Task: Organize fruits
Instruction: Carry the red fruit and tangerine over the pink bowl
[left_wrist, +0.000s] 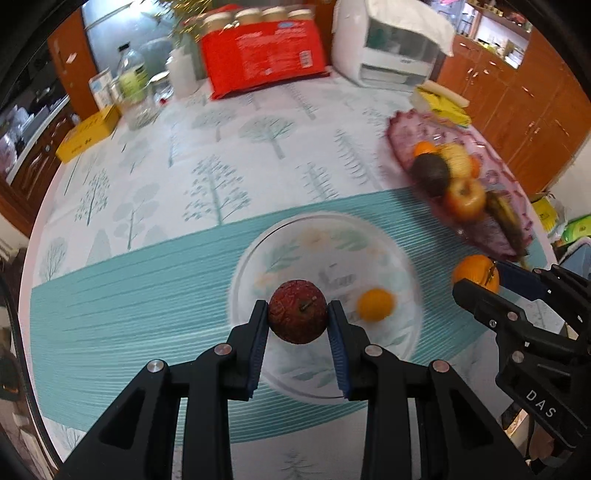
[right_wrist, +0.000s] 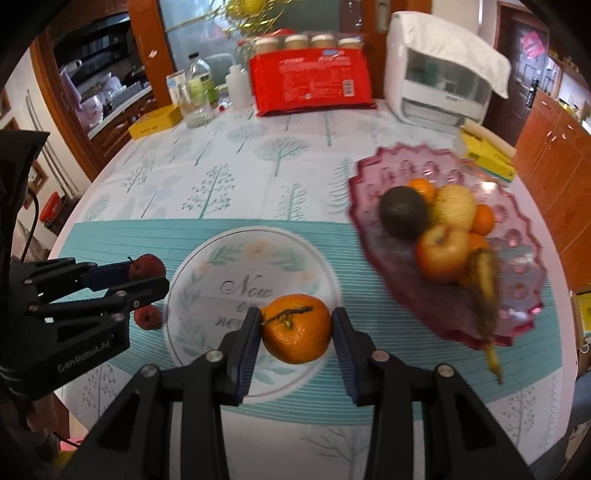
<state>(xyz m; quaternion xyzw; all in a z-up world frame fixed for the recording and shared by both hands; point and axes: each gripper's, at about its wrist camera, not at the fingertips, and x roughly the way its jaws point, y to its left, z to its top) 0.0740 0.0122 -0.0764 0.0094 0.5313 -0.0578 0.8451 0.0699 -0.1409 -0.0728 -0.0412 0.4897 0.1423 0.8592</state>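
Left wrist, claw (left_wrist: 297, 317) gripping wrinkled red fruit (left_wrist: 297, 312) (lifted)

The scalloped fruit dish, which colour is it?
Translucent pink-purple fruit dish, seen best in the right wrist view.

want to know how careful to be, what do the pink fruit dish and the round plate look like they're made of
Pink fruit dish: looks like translucent tinted glass or moulded plastic; the cloth shows faintly through it, the rim is scalloped and the surface embossed and glossy. Which of the two, I cannot tell.

Round plate: probably glazed ceramic, possibly melamine; opaque white, smooth, with printed leaves and lettering.
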